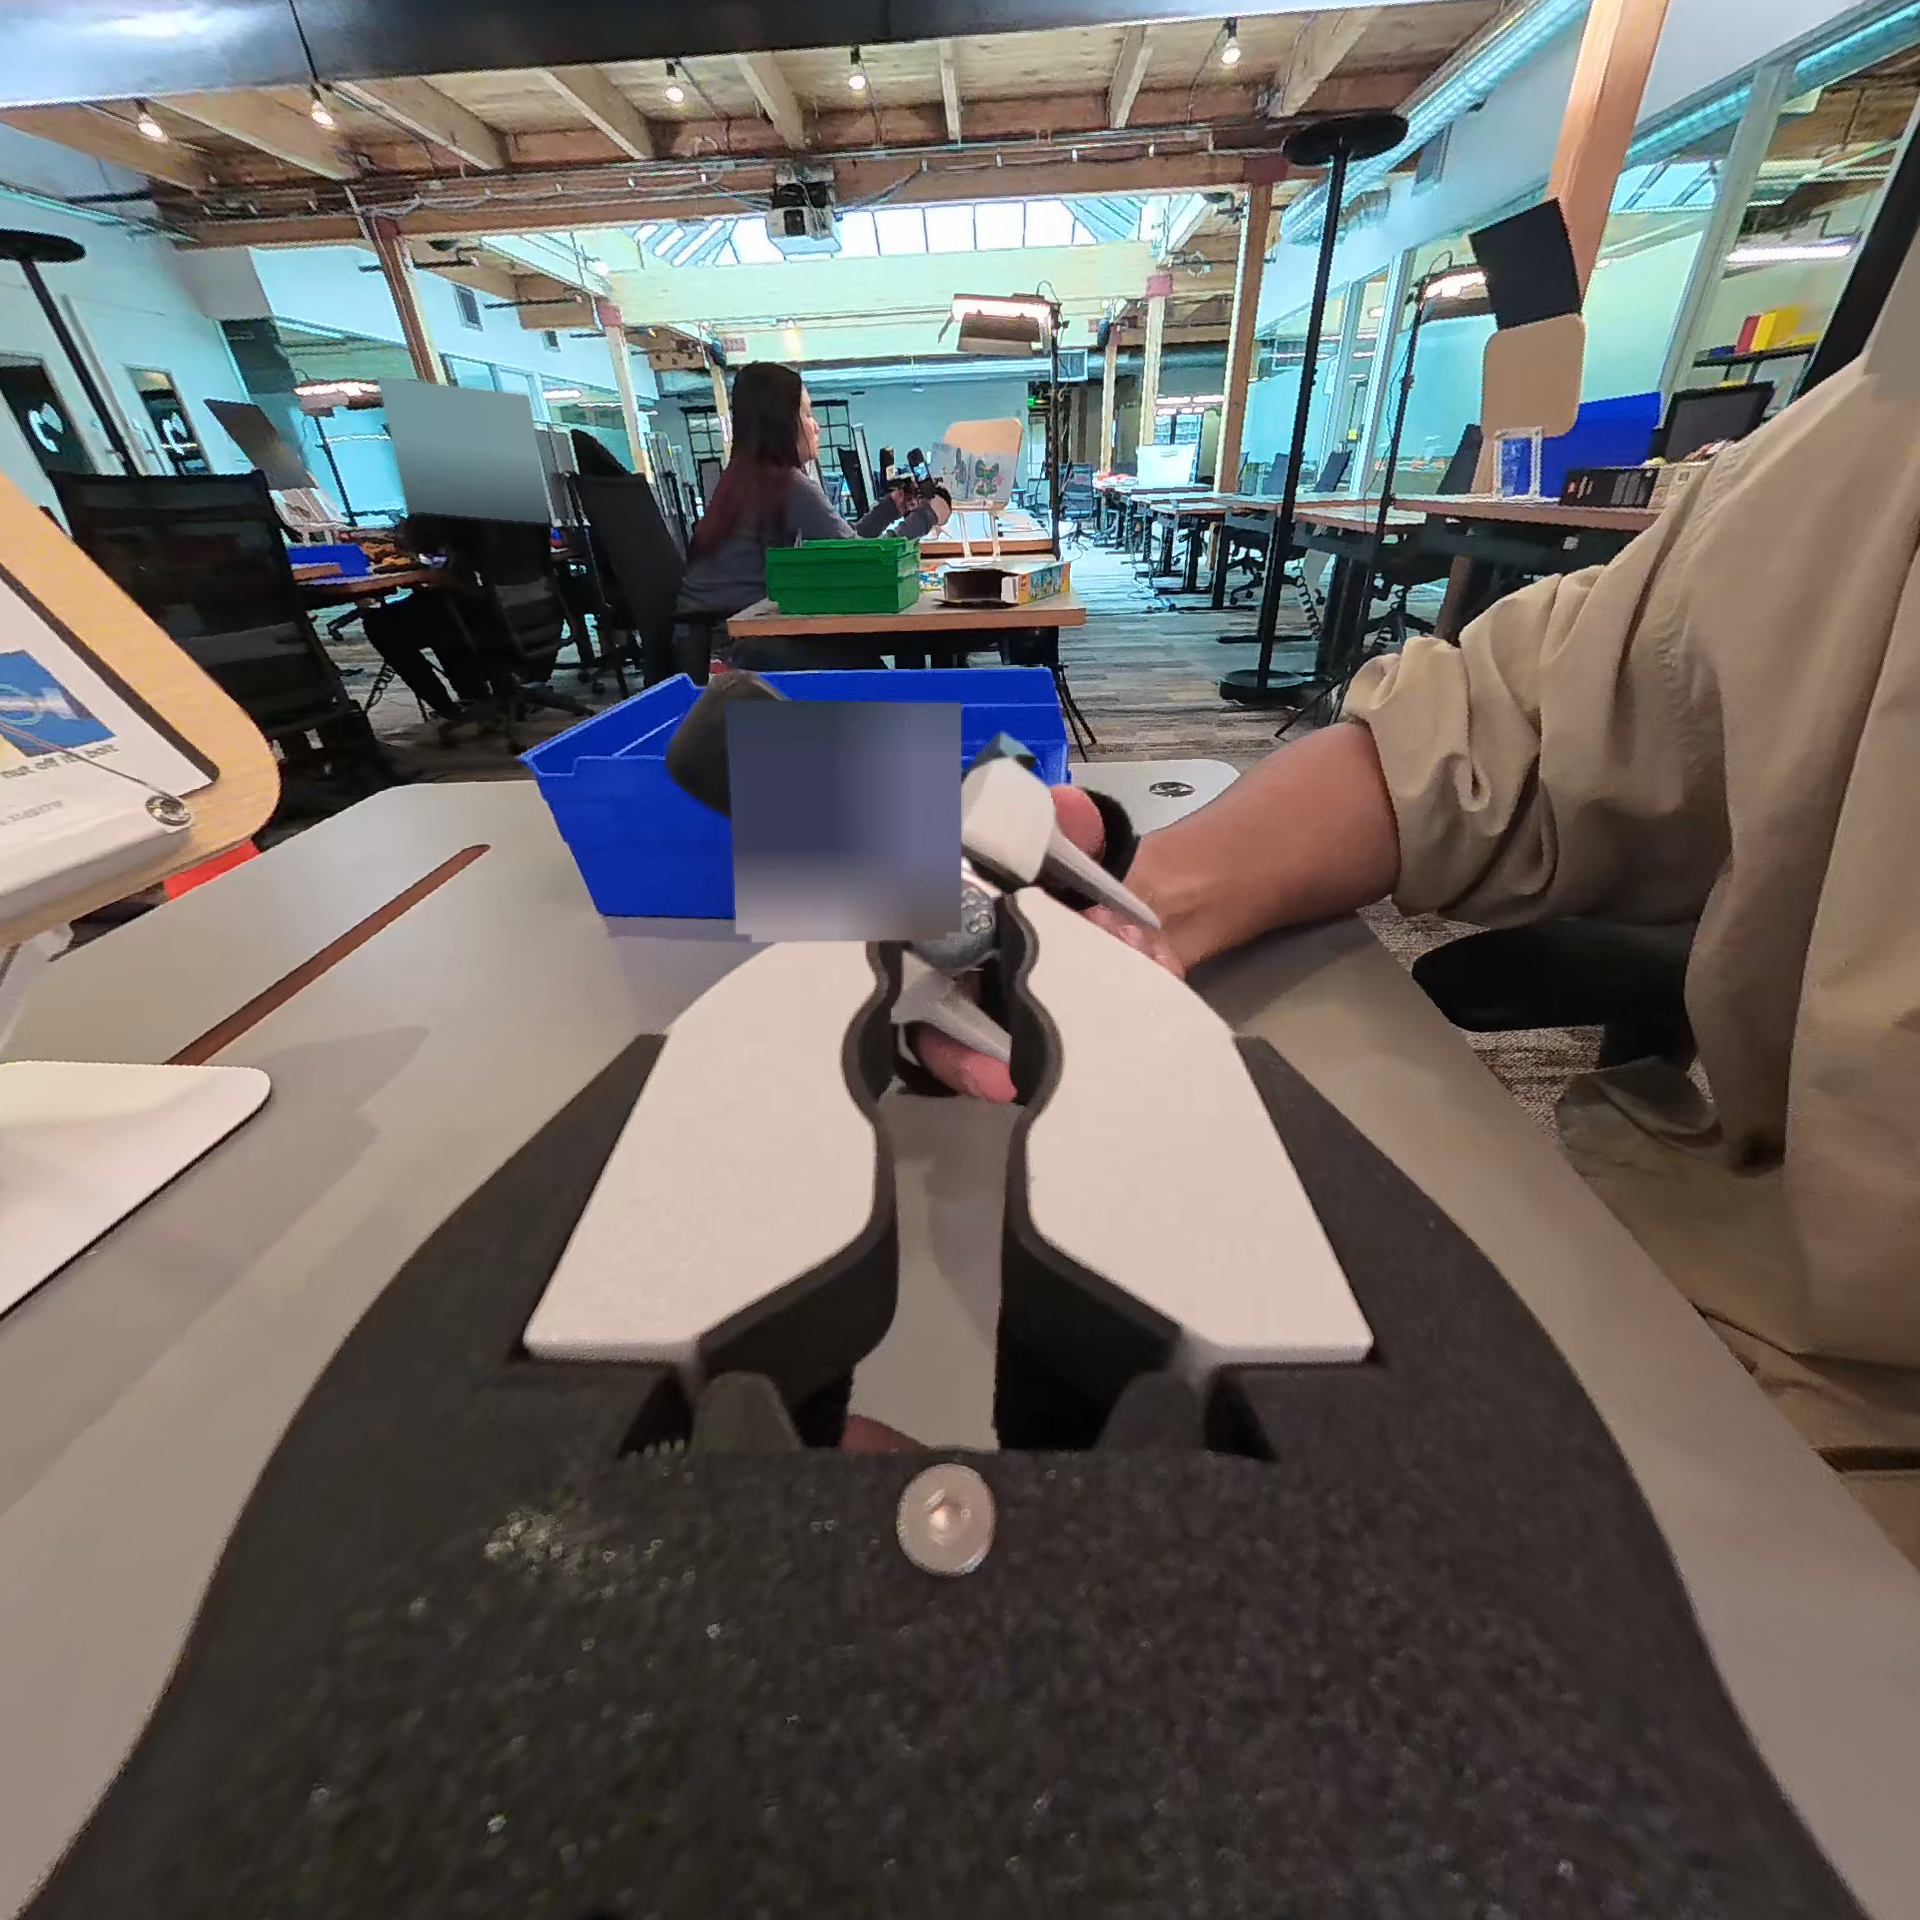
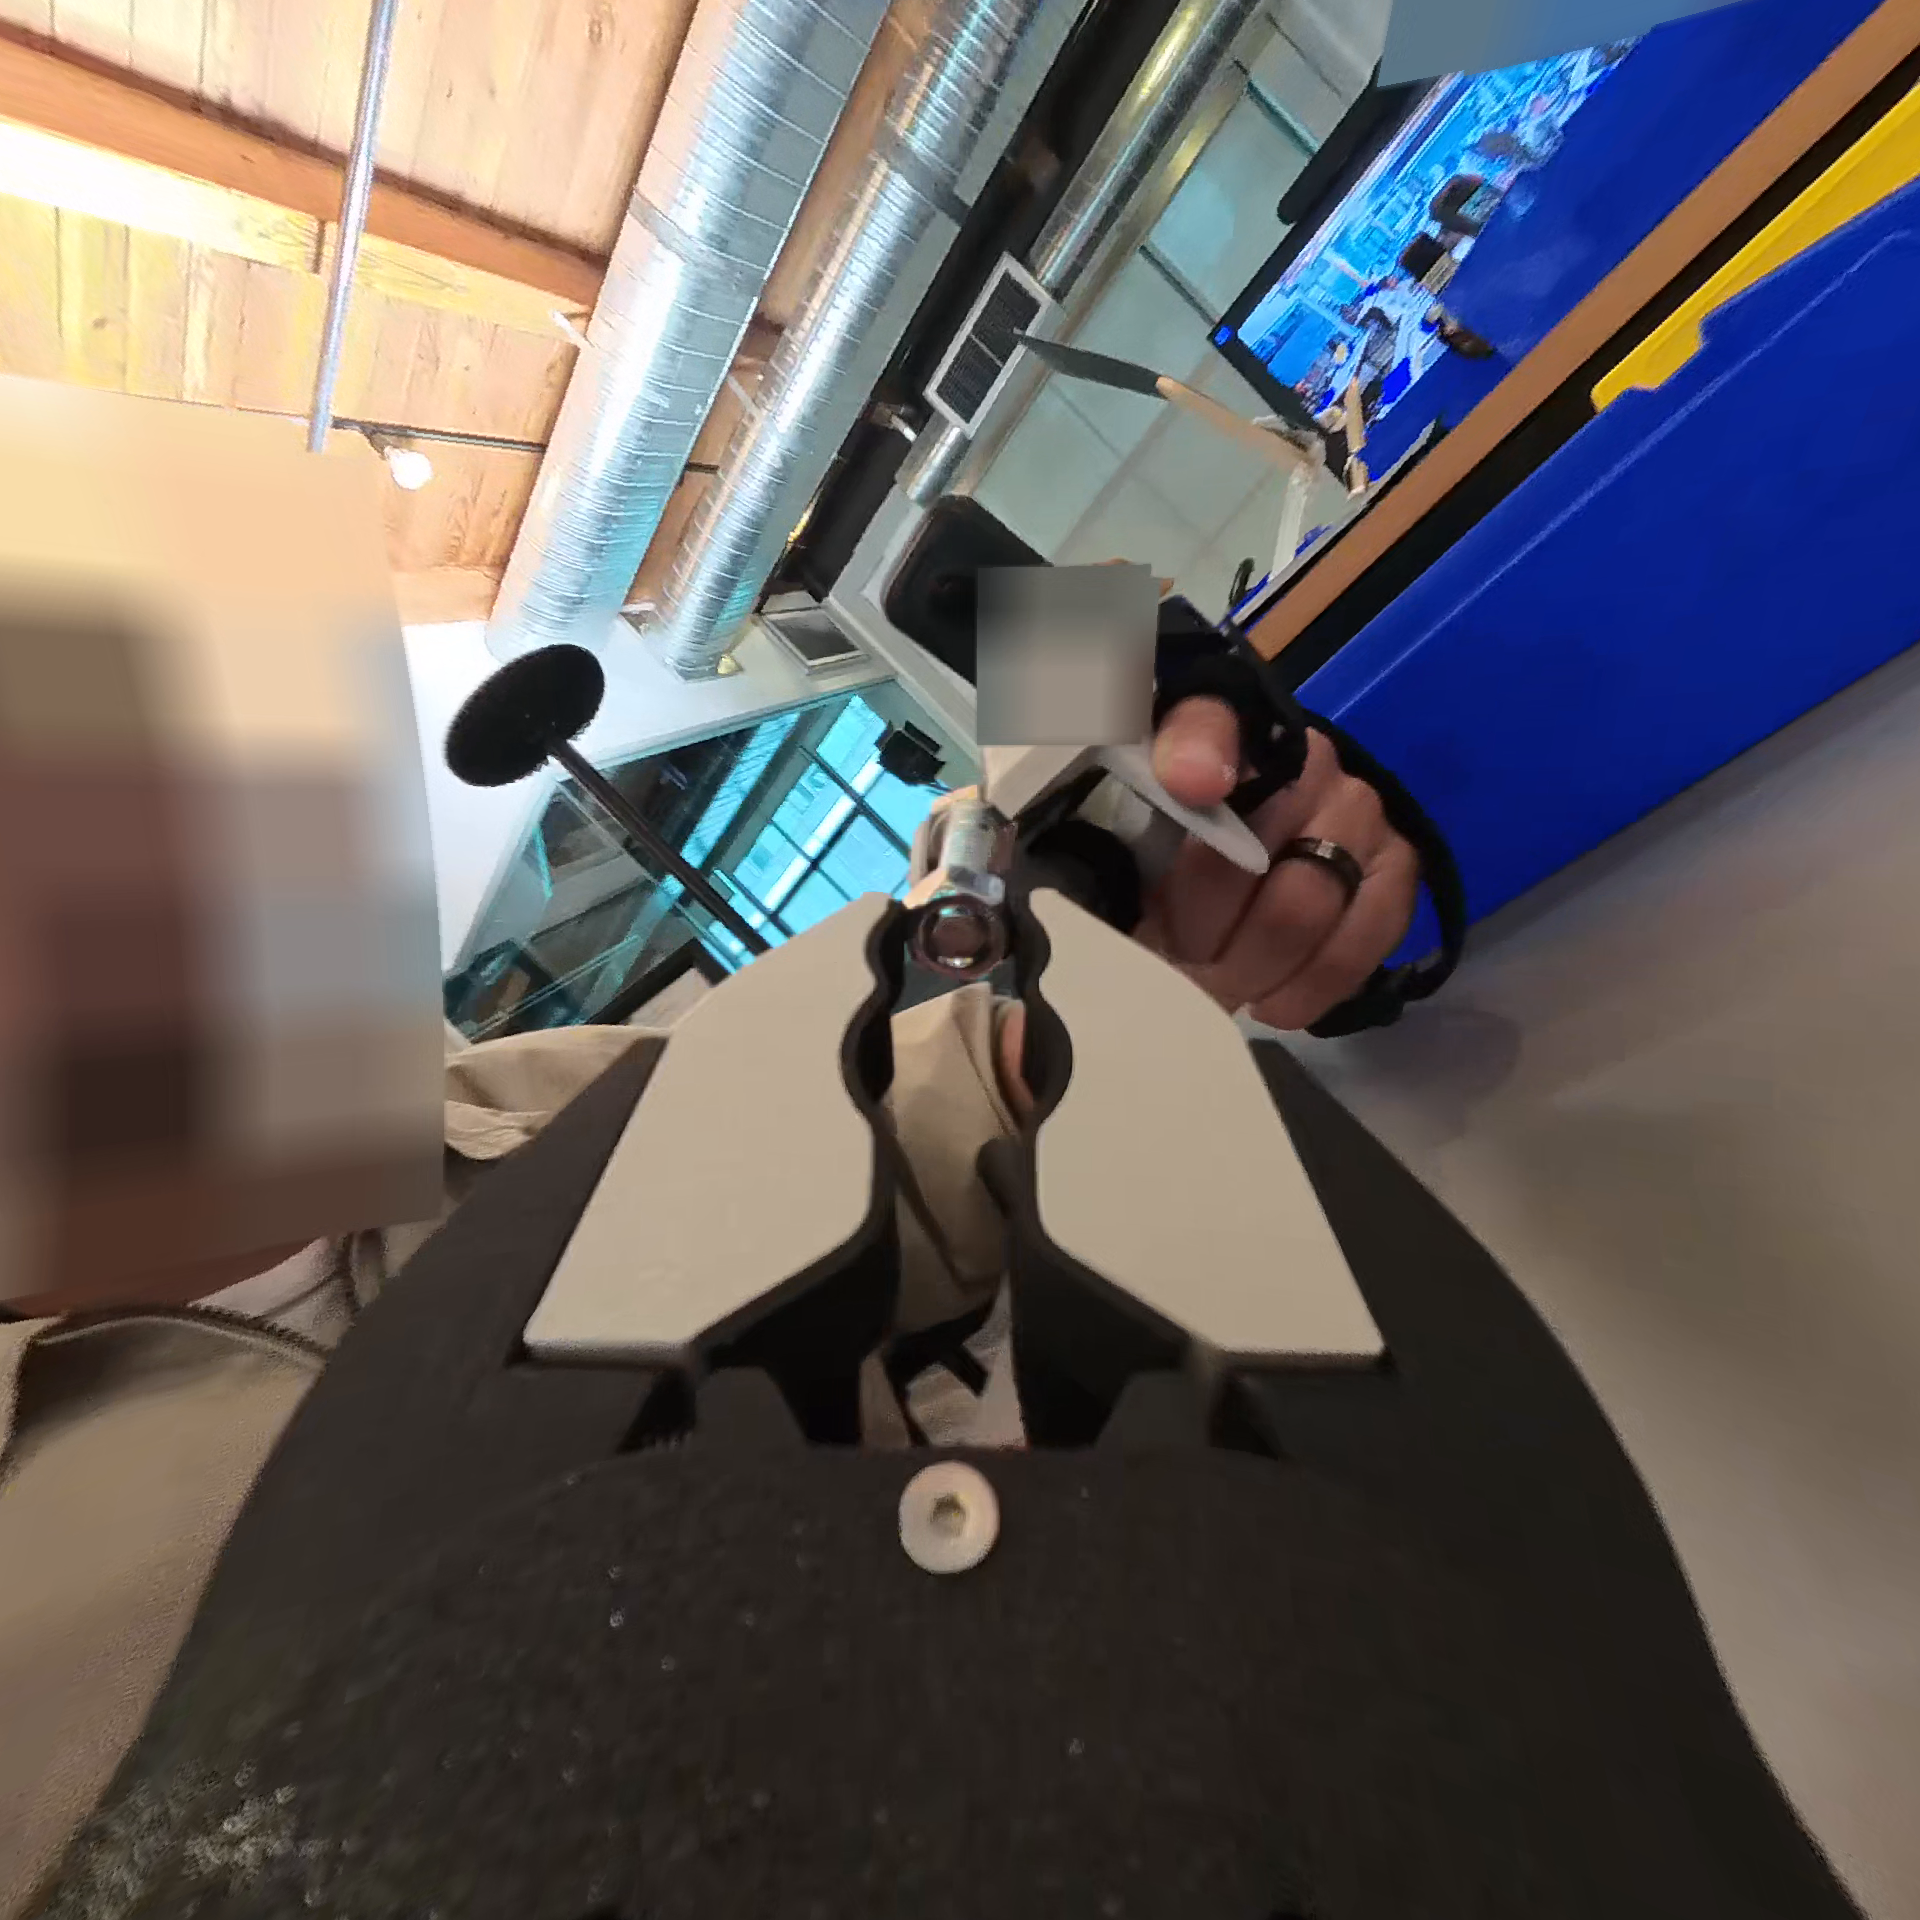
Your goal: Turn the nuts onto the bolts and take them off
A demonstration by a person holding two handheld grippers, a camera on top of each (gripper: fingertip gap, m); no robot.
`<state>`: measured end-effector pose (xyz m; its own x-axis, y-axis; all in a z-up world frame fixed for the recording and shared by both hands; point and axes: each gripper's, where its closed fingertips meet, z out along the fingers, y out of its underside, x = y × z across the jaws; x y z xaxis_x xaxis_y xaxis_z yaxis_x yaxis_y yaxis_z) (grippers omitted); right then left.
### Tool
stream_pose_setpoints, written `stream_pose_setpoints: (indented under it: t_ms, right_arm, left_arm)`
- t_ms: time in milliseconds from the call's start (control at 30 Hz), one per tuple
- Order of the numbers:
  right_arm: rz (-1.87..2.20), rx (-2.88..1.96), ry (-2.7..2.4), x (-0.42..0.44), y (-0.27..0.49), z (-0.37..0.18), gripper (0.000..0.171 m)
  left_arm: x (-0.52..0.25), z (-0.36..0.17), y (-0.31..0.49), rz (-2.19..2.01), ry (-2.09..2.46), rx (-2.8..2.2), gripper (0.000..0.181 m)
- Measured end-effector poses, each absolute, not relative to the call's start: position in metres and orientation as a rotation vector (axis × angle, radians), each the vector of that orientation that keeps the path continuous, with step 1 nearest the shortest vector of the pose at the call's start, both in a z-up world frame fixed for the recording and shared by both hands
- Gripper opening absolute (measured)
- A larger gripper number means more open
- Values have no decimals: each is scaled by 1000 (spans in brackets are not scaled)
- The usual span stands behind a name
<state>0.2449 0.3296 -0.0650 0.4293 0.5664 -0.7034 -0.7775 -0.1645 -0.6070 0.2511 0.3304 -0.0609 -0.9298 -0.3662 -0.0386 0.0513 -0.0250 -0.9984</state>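
My right hand-held gripper (image 2: pixel 954 951) pinches the nut (image 2: pixel 953 940) square on its flats so I can spin it; just behind the nut, my left hand-held gripper (image 1: pixel 951 961) clamps the bolt (image 2: pixel 961 836) steady above the counter (image 2: pixel 1662 1195)

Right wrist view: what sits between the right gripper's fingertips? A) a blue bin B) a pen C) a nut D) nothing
C: the right gripper is closed on a shiny hex nut, with the bolt just beyond it, held by the left gripper.
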Motion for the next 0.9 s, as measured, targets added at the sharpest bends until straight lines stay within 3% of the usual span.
stream_pose_setpoints:
  t_ms: [200,733,800,900]
  right_arm:
    - [867,-1379,60,242,328,-66,19]
    - [-760,-1512,-659,248,319,-74,19]
    - [-764,-1509,-659,246,319,-74,20]
    - [-543,-1534,-586,239,319,-73,39]
  left_arm:
    - [248,-58,328,-2181,1975,-389,17]
    - [239,-61,319,-2466,2026,-479,17]
    - [237,-60,319,-2472,2026,-460,17]
    - [235,-54,320,-2491,1992,-433,17]
